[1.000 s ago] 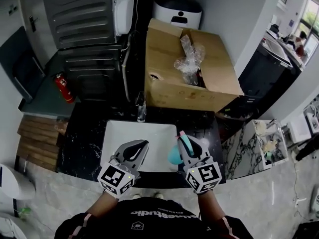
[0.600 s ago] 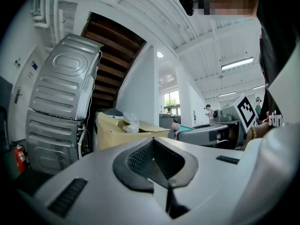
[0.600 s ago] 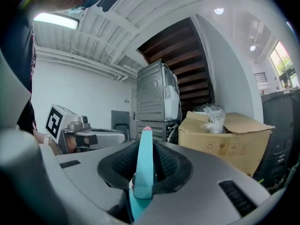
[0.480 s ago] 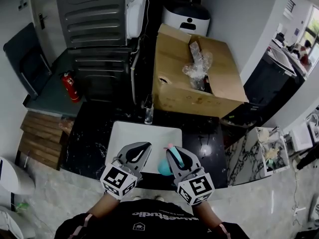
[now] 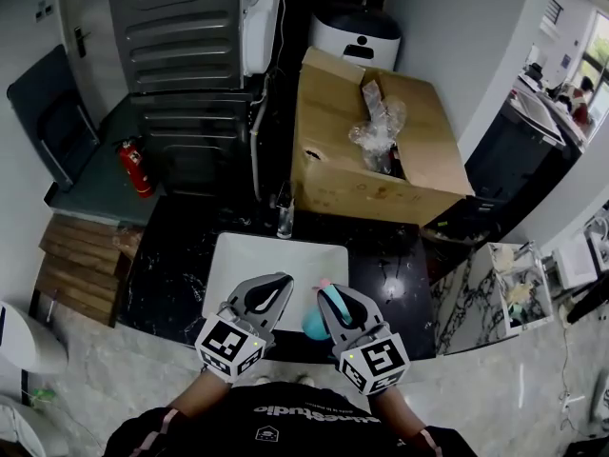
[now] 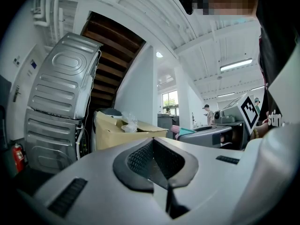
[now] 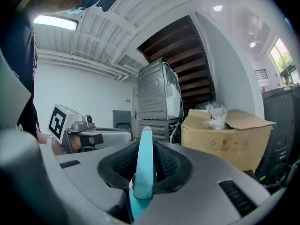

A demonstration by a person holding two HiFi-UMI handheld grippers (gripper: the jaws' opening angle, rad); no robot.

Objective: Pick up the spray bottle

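Black shirt point(image 5: 285, 417): white print across the chest, seen upside down from the head view. It ends in "studio"; the letters before that are unclear.

Cardboard box point(image 7: 227, 142), side face: a row of small printed handling symbols, a recycling sign among them. No words legible.

Nothing else readable.

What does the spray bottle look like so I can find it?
Find the big cardboard box, then the white sink in front of it. At the sink's near edge, the right gripper pinches the spray bottle. It is the only teal thing there, with a pink tip; the left gripper beside it holds nothing.
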